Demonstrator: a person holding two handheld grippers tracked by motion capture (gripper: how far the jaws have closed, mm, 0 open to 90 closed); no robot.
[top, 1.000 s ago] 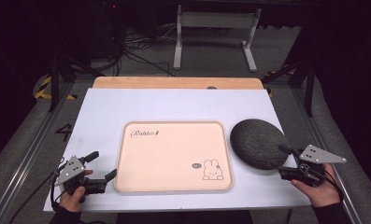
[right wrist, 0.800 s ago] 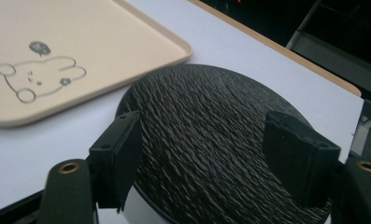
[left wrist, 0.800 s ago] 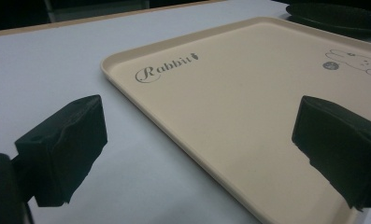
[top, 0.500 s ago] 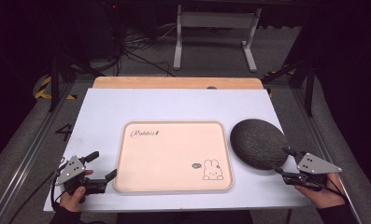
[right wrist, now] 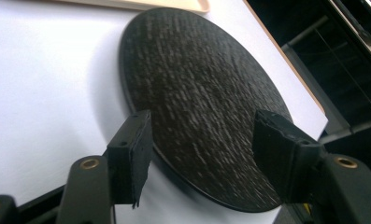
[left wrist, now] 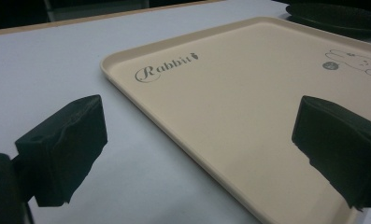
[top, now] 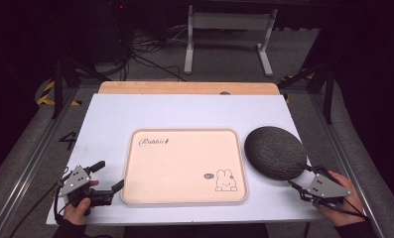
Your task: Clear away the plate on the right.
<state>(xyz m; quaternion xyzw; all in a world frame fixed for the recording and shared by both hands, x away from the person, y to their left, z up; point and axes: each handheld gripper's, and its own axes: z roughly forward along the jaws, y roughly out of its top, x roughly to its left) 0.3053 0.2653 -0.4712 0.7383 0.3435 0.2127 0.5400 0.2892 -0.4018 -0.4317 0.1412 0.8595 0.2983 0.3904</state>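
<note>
White table (top: 184, 111) — tray (top: 184, 166), dark plate (top: 274, 151)

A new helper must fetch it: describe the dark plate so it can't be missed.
On the white table, look right of the cream tray with the rabbit drawing. The plate lies flat there, touching nothing. It is the one round, black, rough-textured thing.

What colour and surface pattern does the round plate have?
The round plate is black with fine pale streaks like a rough texture; the right gripper view shows it best.
</note>
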